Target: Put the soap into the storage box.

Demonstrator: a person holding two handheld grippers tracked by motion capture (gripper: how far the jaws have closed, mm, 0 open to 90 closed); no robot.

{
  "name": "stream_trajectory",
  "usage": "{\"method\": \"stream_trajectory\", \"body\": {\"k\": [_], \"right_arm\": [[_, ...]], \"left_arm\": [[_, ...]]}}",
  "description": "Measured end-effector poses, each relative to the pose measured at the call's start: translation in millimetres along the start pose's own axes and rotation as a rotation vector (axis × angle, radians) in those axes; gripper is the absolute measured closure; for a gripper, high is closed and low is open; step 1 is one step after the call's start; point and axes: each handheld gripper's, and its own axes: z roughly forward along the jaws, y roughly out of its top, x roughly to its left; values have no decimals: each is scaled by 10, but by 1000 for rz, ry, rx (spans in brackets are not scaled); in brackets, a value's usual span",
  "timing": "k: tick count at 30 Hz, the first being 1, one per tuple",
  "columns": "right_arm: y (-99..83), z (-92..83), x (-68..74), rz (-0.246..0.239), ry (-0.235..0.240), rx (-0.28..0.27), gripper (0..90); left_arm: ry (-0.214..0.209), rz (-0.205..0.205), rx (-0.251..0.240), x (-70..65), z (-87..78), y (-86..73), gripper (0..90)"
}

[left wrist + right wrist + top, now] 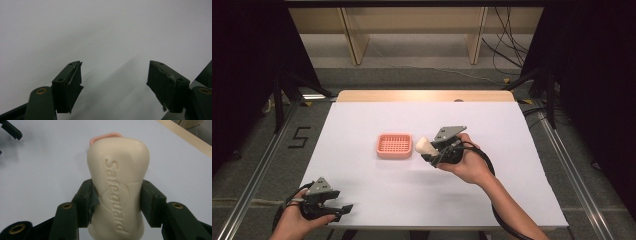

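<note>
A cream bar of soap (118, 185) stamped "Safeguard" is clamped between the jaws of my right gripper (116, 202). In the high view that right gripper (428, 150) holds the soap (424, 145) above the table, just right of a pink slotted soap dish (394, 145) near the middle. A pink edge of the dish (106, 136) peeks out behind the soap in the right gripper view. My left gripper (341, 210) rests low at the table's front left corner, open, with nothing between its jaws; the left gripper (115, 80) faces bare white surface.
The white table top (492, 190) has a wooden strip (427, 96) along its far edge. Metal rails run along the floor on both sides. Wooden shelf legs and cables lie beyond the table.
</note>
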Motion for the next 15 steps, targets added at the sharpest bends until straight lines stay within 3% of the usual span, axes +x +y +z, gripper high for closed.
{"method": "stream_trajectory", "body": {"k": [2, 12, 14, 15], "right_arm": [[15, 13, -15, -4, 16, 4, 505], [72, 98, -45, 7, -1, 7, 505], [87, 115, -60, -9, 5, 10, 505], [93, 124, -54, 8, 7, 17, 505]], "left_arm": [[-1, 0, 0, 0, 1, 0, 274], [10, -3, -8, 0, 3, -5, 274], [9, -3, -8, 1, 3, -5, 274], [7, -2, -7, 2, 1, -5, 274]]}}
